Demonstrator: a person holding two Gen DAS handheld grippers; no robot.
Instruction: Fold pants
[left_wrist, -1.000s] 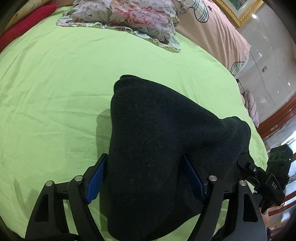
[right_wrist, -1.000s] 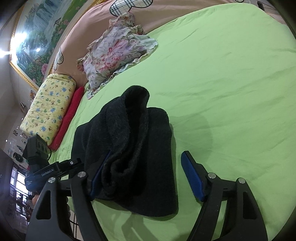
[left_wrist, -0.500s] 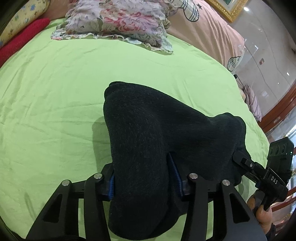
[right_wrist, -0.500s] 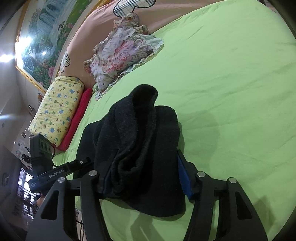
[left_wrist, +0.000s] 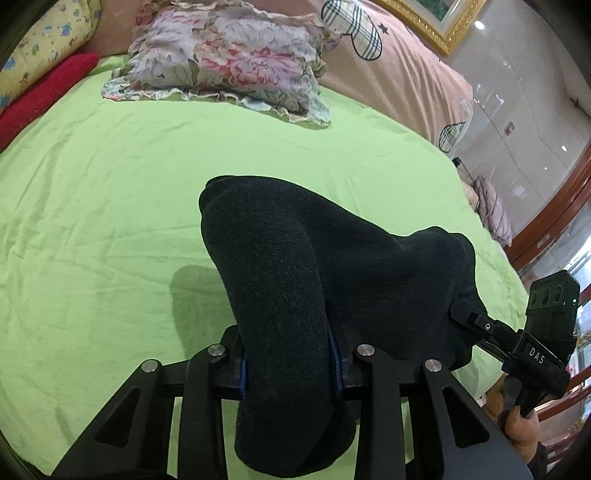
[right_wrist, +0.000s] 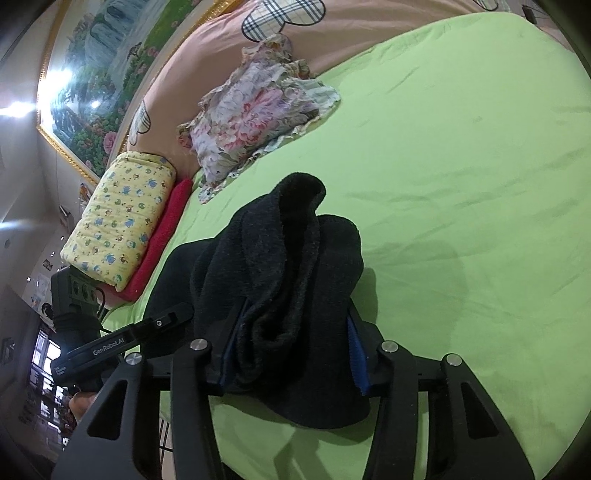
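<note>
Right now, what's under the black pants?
Under the black pants lies the green bedsheet. Both grippers, left and right, clamp bunched fabric; anything beneath the pile is covered.

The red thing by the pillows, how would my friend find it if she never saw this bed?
Start at the big green sheet and go to its far edge, where the pillows lie. Find the yellow cartoon-print pillow; the long red roll lies right against it, on the side nearer the floral pillow. It is the only plain, bright red thing there, with no pattern.

Black claw (left_wrist: 288, 365) linkages with silver screws, blue finger pads (right_wrist: 356, 356) (white "GenRobot.AI" lettering).
</note>
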